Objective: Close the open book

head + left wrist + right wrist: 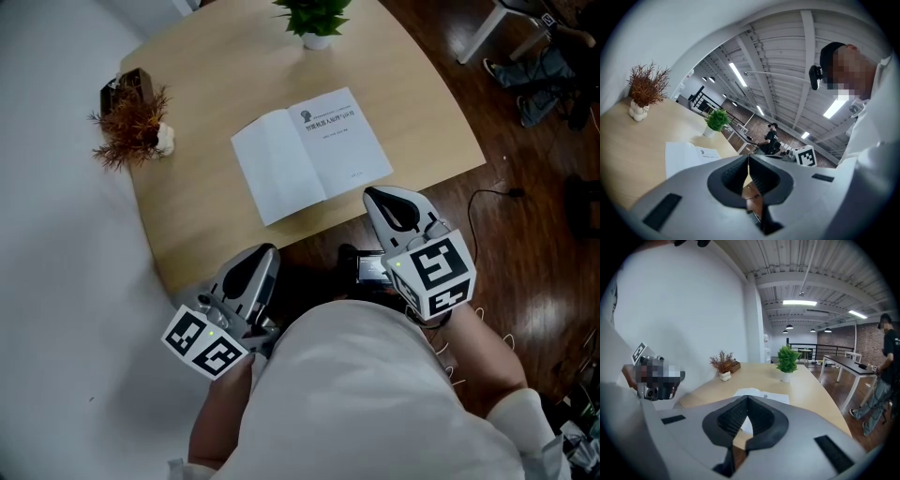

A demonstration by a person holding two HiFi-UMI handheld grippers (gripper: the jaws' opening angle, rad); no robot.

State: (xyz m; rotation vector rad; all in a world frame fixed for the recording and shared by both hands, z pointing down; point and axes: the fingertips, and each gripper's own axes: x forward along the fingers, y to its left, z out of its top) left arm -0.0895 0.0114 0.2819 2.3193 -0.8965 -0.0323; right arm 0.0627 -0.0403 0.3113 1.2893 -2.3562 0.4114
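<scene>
The table [216, 84] is pale, smooth wood-grain laminate with rounded corners. It stands against a white wall on a dark, glossy plank floor [525, 187].

The open book [309, 155] lies flat on the table near its front edge, turned a little askew, with both matt white pages facing up. The left page is blank. The right page has a small dark emblem and a line of print near the top, and a shorter line low down. All of it is too small to read.

The left gripper [265, 253] and right gripper [378, 197] are smooth grey moulded plastic and taper to a rounded point. Each carries a white cube printed with black square markers. Both are held off the table's front edge, the right one just short of the book's near corner and the left one lower and to the side. On each gripper the jaws meet at the tips with nothing between them. Behind the tips, the black ribbed pads bow outward around a diamond-shaped gap.

A leafy green plant [314, 21] in a small white pot stands at the far edge of the table. A spray of dry, rust-brown twigs [131, 127] sits in a knobbly white vase at the left edge, and a small dark box [124, 89] is right behind it.
</scene>
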